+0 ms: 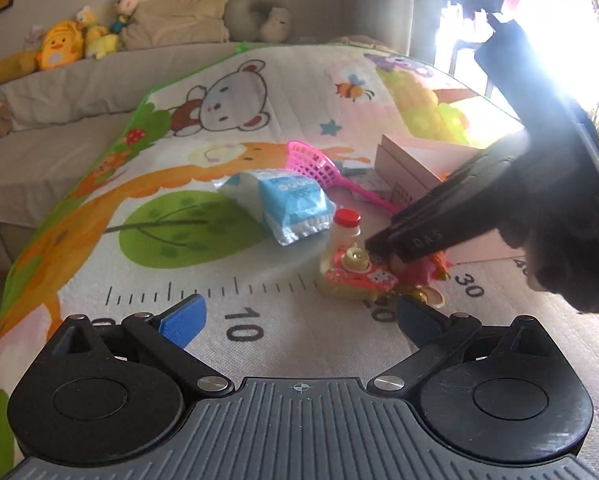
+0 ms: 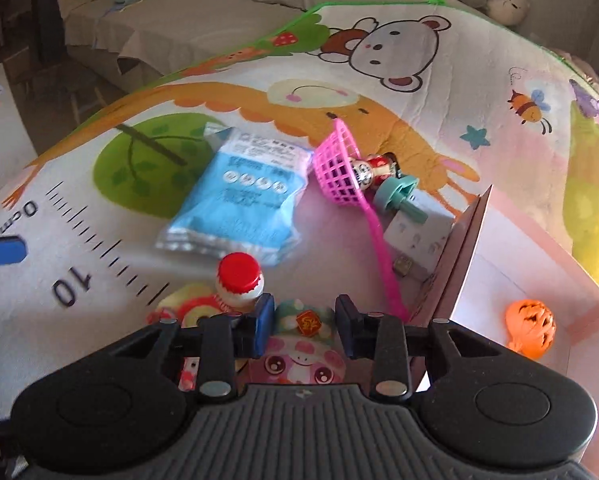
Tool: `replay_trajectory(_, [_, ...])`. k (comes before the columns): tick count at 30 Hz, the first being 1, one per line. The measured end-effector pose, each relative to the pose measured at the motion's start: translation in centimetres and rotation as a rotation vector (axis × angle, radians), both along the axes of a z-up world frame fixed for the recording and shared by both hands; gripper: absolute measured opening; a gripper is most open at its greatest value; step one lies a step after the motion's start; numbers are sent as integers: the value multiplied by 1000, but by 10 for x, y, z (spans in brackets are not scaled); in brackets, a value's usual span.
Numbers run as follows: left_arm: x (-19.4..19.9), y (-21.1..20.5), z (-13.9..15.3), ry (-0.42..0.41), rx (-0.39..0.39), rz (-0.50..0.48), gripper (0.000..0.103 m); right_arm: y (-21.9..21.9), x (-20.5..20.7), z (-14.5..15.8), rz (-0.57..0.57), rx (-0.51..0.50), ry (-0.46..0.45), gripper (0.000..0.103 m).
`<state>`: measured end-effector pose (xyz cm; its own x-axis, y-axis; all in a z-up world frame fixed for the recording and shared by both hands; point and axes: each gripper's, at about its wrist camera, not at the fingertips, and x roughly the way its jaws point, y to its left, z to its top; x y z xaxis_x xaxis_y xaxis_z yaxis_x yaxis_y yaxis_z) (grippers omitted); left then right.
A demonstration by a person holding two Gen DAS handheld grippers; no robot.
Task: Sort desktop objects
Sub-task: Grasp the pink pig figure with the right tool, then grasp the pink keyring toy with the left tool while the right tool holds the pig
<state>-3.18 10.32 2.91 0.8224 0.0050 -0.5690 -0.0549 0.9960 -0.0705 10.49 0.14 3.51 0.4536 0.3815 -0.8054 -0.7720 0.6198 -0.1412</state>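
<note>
My right gripper (image 2: 304,326) has its blue pads on both sides of a pink cartoon figure toy (image 2: 299,356) with a mushroom cap and grips it. In the left wrist view the right gripper (image 1: 395,254) comes in from the right over that pink toy (image 1: 423,270). My left gripper (image 1: 299,320) is open and empty, low over the mat. A small bottle with a red cap (image 2: 239,276) (image 1: 345,226) stands beside a toy camera (image 1: 355,274). A blue wipes pack (image 2: 243,196) (image 1: 287,204) lies behind them.
A pink net scoop (image 2: 339,168) (image 1: 315,162), a small doll (image 2: 373,170), a teal plug (image 2: 399,196) and a white socket (image 2: 419,232) lie by a pink box (image 2: 479,280) (image 1: 411,160) holding an orange pumpkin ball (image 2: 529,326). Sofa and plush toys stand behind.
</note>
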Motion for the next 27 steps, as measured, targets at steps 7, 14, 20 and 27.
replay_trajectory(7, [3, -12, -4, 35, 12, -42, 103, -63, -47, 5, 25, 67, 82, 33])
replay_trajectory(14, [21, -30, -9, 80, -11, -43, 103, -125, -70, 3, -100, 39, -119, 38])
replay_trajectory(20, [47, -47, -13, 93, 34, -6, 103, -178, -59, 10, -260, 152, -158, 64])
replay_trajectory(27, [56, -73, -15, 136, -26, -187, 103, -207, -59, -1, -342, 230, -110, 73])
